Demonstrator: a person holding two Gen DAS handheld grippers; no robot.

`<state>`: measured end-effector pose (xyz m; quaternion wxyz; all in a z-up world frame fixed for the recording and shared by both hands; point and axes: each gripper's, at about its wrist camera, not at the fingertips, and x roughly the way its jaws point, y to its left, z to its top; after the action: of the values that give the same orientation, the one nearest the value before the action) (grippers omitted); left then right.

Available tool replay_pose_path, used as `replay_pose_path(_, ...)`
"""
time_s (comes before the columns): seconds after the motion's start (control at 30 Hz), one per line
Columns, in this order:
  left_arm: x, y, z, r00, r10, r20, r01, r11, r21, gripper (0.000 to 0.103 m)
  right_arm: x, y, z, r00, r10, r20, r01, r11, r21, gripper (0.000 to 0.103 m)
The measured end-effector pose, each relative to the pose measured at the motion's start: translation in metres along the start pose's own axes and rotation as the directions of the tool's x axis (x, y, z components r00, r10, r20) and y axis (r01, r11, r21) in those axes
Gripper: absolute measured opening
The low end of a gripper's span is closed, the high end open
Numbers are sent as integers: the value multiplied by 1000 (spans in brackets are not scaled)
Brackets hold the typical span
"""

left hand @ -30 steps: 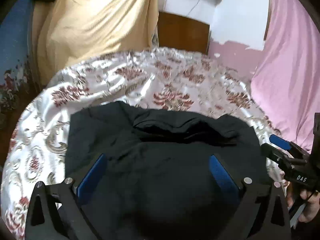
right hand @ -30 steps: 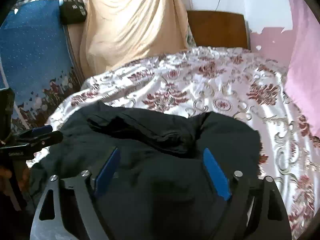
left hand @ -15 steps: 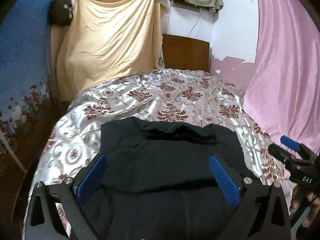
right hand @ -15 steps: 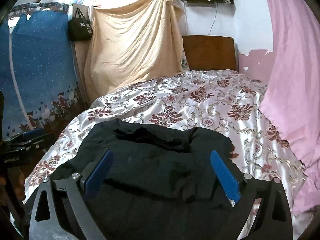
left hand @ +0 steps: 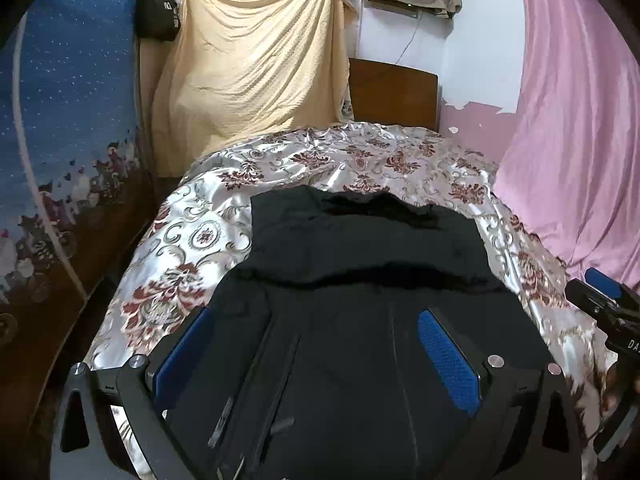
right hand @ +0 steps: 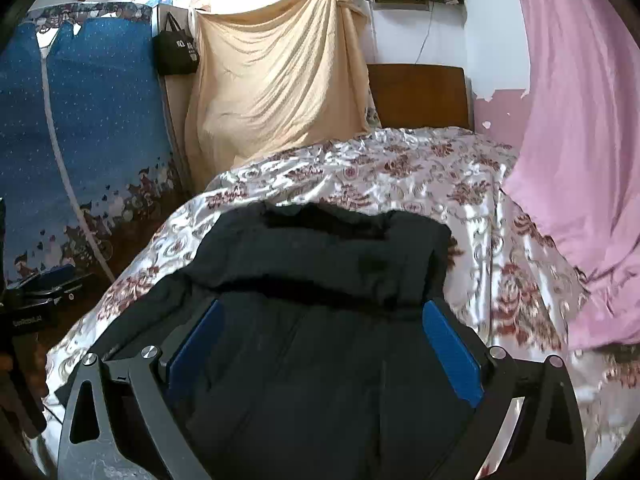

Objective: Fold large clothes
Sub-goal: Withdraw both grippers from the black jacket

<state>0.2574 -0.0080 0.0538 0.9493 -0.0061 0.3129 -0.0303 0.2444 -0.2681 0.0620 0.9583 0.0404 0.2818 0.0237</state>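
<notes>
Black garment (left hand: 360, 320) lies on the bed's floral satin bedspread (left hand: 224, 216), occupying the 6 o'clock half of both views; its far portion is folded back over itself, forming a ridge across the cloth. Zipper lines run along the near portion.

Left gripper (left hand: 318, 354): blue-padded fingers (left hand: 446, 354) spread wide apart, nothing between them, poised above the garment. Right gripper (right hand: 324, 346): fingers likewise spread wide, holding nothing, over the garment's near portion.

A black tote bag (right hand: 176, 54) hangs at 11 o'clock; contents not visible. Beige sheet (right hand: 280, 92) hangs at 12 o'clock, wooden headboard (right hand: 418, 96) just beside it, pink curtain (right hand: 576, 140) at 3 o'clock.
</notes>
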Motion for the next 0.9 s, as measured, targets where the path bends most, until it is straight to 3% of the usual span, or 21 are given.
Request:
replay_pose_path(0.37, -36, -2, -50, 999, -17, -41, 22, 992, 121, 103, -41, 26, -56, 998, -26, -62, 19, 993, -118, 98)
replay_pose_path(0.7, -66, -6, -97, 994, -60, -88, 81, 965, 251, 103, -81, 21, -97, 996, -50, -72, 42, 993, -108, 101)
replay_pose_path(0.9, -74, 4, -120, 989, -96, -113, 123, 959, 256, 103, -96, 21, -116, 994, -56, -95, 45, 993, -106, 101)
